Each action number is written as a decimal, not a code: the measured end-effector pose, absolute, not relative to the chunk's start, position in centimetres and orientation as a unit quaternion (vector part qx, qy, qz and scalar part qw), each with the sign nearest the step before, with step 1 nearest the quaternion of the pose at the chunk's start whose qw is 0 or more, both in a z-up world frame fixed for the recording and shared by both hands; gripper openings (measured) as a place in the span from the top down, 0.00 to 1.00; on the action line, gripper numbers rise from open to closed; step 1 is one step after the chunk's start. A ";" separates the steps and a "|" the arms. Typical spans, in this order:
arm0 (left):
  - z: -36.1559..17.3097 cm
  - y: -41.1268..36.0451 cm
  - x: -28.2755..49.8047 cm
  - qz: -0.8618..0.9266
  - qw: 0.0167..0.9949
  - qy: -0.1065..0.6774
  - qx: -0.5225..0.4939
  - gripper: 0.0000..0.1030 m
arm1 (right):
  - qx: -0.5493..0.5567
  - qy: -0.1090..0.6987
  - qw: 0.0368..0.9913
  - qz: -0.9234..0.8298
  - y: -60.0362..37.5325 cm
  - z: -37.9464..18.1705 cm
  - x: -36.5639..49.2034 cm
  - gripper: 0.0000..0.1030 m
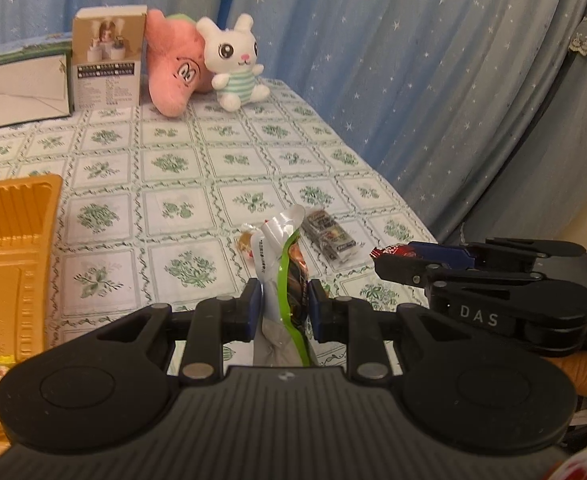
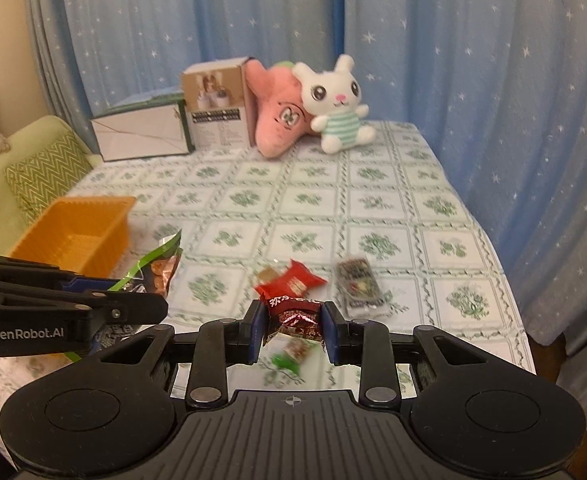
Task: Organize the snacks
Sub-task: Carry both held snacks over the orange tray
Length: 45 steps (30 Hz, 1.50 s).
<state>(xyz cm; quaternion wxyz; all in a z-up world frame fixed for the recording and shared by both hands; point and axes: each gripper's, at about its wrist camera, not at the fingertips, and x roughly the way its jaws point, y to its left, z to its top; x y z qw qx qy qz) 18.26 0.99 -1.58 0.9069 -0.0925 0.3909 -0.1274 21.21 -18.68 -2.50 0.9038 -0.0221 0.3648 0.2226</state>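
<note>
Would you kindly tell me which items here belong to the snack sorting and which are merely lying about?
Job:
green-edged packet in left gripper
dark red packet in right gripper
loose red packet
dark packet
orange basket

Lying about:
white bunny
pink plush
boxes

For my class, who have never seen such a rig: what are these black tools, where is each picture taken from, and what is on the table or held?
No robot: a person holds a two-finger gripper in each hand, each carrying a forward-looking camera. One picture is from the left gripper, shut on a green-edged packet; the other is from the right gripper, shut on a dark red packet. On the tablecloth lie a red packet, a dark packet, an orange basket, boxes and two plush toys.
</note>
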 end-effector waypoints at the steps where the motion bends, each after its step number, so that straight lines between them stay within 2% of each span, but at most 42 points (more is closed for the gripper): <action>1: -1.2 1.3 18.0 -0.126 0.908 0.388 -0.094 0.79 | -0.021 0.363 0.904 0.225 -18.4 -2.1 21.0 0.70; 20: 3.1 11.7 13.8 -0.054 0.924 0.367 -0.095 0.79 | -0.022 0.339 0.888 0.309 -8.4 2.2 18.4 0.70; 31: 2.7 19.0 11.7 -0.009 0.920 0.380 -0.093 0.79 | -0.025 0.345 0.867 0.359 -1.3 1.4 17.3 0.70; 45: -0.6 25.2 12.2 0.025 0.907 0.410 -0.090 0.78 | -0.032 0.382 0.841 0.383 4.8 -2.8 18.0 0.70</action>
